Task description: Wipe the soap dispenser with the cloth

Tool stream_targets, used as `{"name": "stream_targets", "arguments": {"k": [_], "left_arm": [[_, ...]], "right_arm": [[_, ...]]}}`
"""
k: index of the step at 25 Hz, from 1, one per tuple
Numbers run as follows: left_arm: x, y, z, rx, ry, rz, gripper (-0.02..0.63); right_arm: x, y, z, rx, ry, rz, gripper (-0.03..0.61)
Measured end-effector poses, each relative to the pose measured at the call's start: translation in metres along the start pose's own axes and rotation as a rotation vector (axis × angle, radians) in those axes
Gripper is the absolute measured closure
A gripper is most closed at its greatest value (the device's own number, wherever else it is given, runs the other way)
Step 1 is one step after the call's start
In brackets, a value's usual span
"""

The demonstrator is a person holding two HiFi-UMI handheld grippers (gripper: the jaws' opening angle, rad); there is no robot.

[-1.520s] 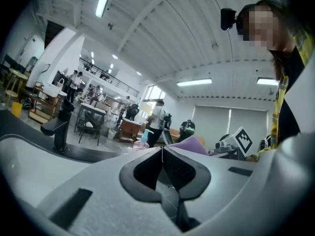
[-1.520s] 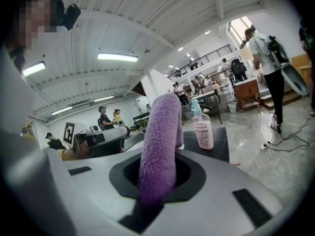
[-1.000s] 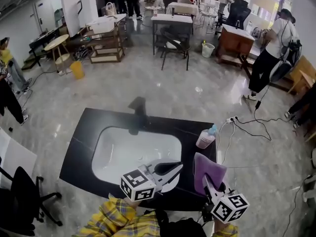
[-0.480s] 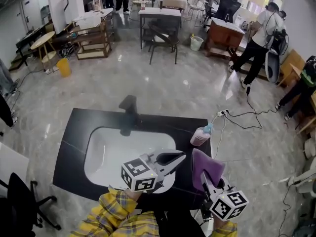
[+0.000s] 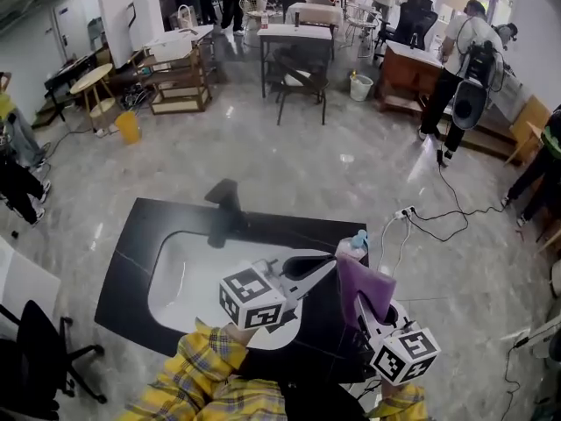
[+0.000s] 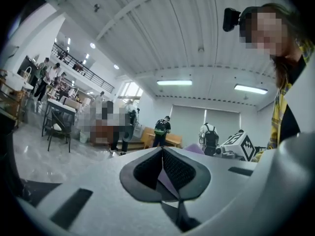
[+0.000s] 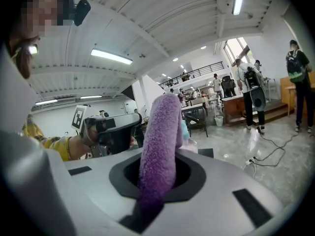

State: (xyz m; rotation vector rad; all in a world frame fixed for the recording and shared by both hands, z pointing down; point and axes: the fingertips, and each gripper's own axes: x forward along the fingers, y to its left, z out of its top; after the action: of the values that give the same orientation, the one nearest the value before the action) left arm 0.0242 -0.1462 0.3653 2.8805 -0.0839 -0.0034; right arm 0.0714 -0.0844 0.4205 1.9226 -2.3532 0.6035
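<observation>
Purple cloth (image 5: 364, 286) stands up from the right gripper (image 5: 366, 312), whose jaws are clamped on its lower end. Its top edge sits just on the person's side of the soap dispenser (image 5: 351, 249), so that hand looks best placed to wipe. The left gripper (image 5: 326, 266), jaws pressed together on nothing, points at the soap dispenser from just to its left; whether it touches I can't tell. That soap dispenser stands upright on the black counter (image 5: 131, 261), long axis vertical, blue pump uppermost, the white sink (image 5: 188, 270) to its left; which way its nozzle faces I can't make out.
</observation>
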Motion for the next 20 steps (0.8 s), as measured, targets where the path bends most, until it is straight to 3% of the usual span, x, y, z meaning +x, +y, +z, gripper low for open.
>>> {"name": "stream_targets", "arguments": {"k": [10,20], "left_arm": [[0.050,0.021,0.013,0.017,0.013,0.055,0.607],[0.106,0.039,0.028,0.088,0.058,0.036,0.607]], "right_arm": [[0.024,-0.027,0.013,-0.080,0.022,0.098,0.541],[0.043,-0.047,0.010,-0.224,0.050,0.115,0.541]]}}
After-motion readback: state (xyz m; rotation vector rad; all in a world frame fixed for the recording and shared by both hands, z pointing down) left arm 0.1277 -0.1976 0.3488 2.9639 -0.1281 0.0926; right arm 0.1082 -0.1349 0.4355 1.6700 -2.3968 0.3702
